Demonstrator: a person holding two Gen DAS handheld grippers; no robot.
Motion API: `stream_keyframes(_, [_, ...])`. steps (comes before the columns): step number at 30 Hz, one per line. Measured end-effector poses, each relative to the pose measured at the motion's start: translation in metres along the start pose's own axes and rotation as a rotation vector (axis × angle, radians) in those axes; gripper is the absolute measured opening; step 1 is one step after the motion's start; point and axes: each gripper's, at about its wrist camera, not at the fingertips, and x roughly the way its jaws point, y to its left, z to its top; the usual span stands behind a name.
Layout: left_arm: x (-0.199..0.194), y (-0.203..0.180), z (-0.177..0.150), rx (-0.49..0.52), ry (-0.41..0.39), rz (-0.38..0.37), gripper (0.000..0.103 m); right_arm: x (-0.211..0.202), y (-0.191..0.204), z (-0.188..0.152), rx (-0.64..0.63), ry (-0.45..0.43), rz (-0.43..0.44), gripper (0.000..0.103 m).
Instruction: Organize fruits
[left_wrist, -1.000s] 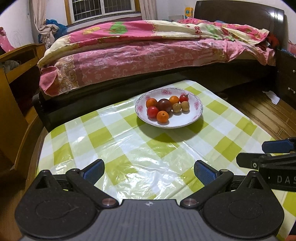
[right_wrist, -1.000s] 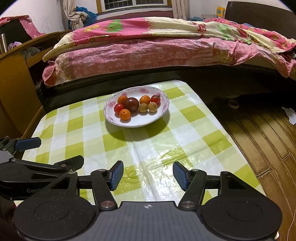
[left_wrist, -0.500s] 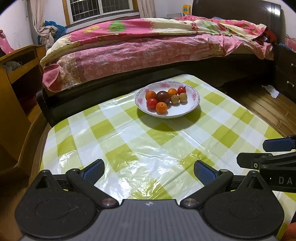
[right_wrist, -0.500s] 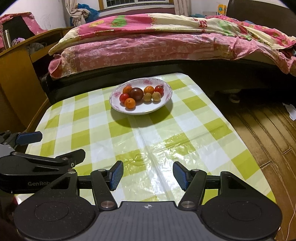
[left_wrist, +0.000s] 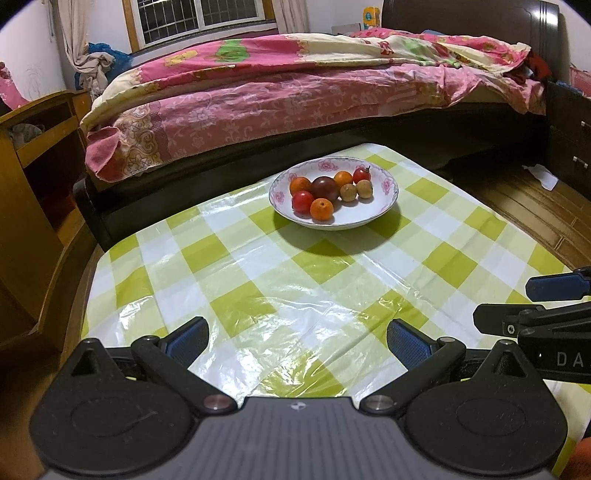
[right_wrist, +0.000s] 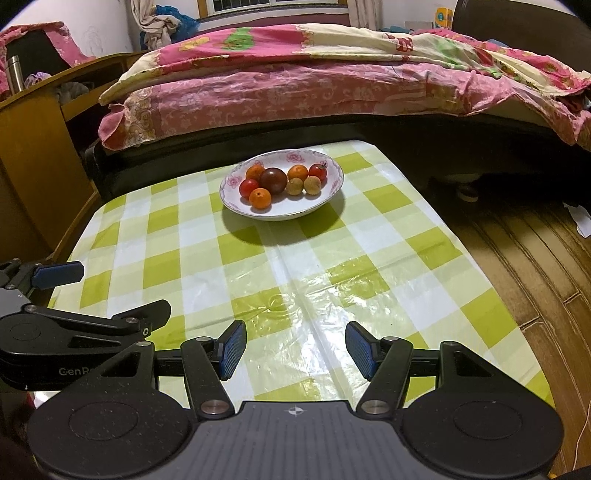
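While both grippers hover low over the near end of the green-and-white checked plastic tablecloth (left_wrist: 236, 280), neither touches any fruit. Left gripper (left_wrist: 297, 338): jaws spread wide apart, blue pads facing each other, nothing between them. Right gripper (right_wrist: 293, 347): jaws parted about halfway, likewise empty; it appears at the right edge of the left wrist view, just beside the left gripper.

All fruit sits in the shallow white ceramic bowl with pink flower print (left_wrist: 384, 205), which stands toward the far end of the table, well apart from both grippers. Contents:
- one large dark purple-brown round fruit (left_wrist: 325, 187) at the centre;
- three small orange citrus fruits (left_wrist: 321, 209), one at the front, two behind;
- two red cherry tomatoes (left_wrist: 302, 200), one front left, one rear right;
- two tan round fruits (left_wrist: 348, 192), touching each other, on the right.

Behind the table stands a bed with pink floral bedding (left_wrist: 280, 92).
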Motion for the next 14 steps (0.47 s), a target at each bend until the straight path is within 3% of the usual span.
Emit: stream_keyframes(14, [0.0051, 0.0005, -0.0023, 0.001, 0.018, 0.0, 0.103, 0.0037, 0.0008, -0.0016, 0.0, 0.017, 0.001, 0.057])
